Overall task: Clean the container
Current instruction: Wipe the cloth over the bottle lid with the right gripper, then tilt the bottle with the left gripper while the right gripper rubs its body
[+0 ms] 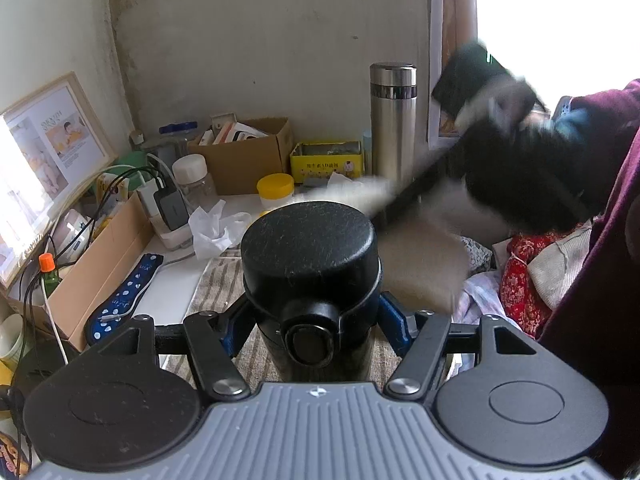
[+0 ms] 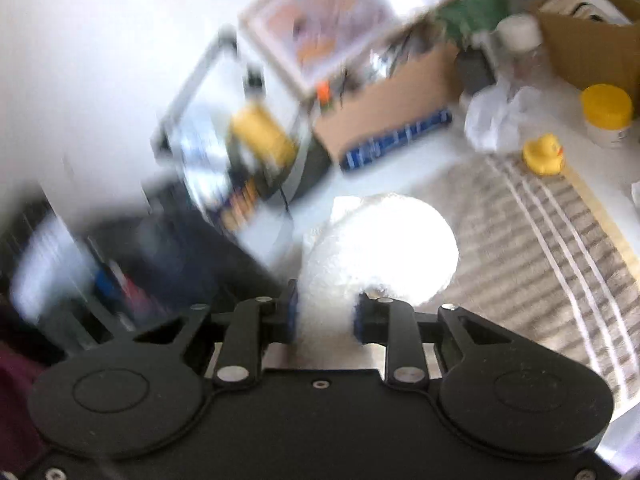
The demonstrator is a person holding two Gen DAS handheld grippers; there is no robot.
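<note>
Container (image 1: 310, 280), a black lidded flask, sits at the centre of my left wrist view, upright over the striped towel (image 1: 216, 288), with my left gripper (image 1: 310, 324) clamped on its body. My right gripper (image 2: 326, 316), blurred at the upper right of that view, pinches a white cloth (image 2: 380, 248) narrowly. Lower right in its own view lies the towel, a yellow duck (image 2: 543, 154) at its top edge.
</note>
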